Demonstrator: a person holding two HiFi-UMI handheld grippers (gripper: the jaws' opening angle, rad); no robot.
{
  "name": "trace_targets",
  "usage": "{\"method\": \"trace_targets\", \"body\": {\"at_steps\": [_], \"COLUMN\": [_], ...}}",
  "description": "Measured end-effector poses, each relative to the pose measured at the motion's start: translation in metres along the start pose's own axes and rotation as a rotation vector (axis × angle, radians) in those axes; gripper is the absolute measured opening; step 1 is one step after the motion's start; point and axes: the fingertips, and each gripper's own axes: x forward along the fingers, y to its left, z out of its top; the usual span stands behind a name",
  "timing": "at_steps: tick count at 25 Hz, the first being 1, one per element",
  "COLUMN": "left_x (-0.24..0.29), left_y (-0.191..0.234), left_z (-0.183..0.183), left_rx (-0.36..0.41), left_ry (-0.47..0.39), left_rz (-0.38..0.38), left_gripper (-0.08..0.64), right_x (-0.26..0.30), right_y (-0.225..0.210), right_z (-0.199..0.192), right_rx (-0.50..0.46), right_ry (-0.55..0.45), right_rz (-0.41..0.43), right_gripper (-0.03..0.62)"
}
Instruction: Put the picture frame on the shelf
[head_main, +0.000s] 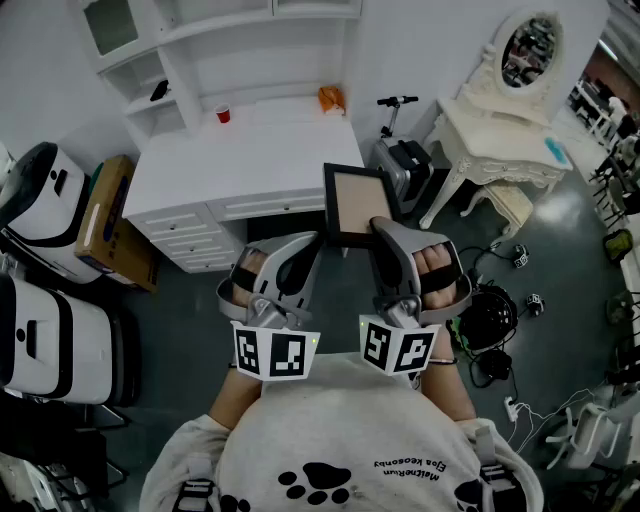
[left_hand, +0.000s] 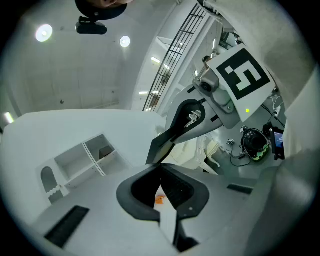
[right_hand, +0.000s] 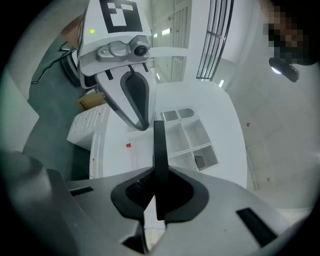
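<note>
Picture frame (head_main: 357, 203) held upright in front of the white bench (head_main: 240, 165), its lower edge clamped in the right gripper's (head_main: 380, 233) jaws. The left gripper (head_main: 306, 246) hovers just beside it, jaws narrowly parted and empty.

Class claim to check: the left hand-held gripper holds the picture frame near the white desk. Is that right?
No. The right hand-held gripper holds the picture frame near the white desk; the right gripper view shows it clamped edge-on between the jaws.
</note>
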Motion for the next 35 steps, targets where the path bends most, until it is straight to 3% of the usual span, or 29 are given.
{"method": "trace_targets", "body": {"at_steps": [18, 35], "left_x": [0.011, 0.167], "left_y": [0.005, 0.075], "left_z": [-0.024, -0.084], "left_rx": [-0.033, -0.049], "left_ry": [-0.011, 0.004], "left_rz": [-0.001, 0.047], "left_gripper": [0.020, 0.020], "right_x": [0.023, 0.190], "right_y": [0.003, -0.017], "right_z": [0.001, -0.071], "right_rx": [0.021, 0.027], "right_ry": [0.001, -0.054], "right_rz": [-0.005, 0.002], "right_gripper": [0.063, 0.063]}}
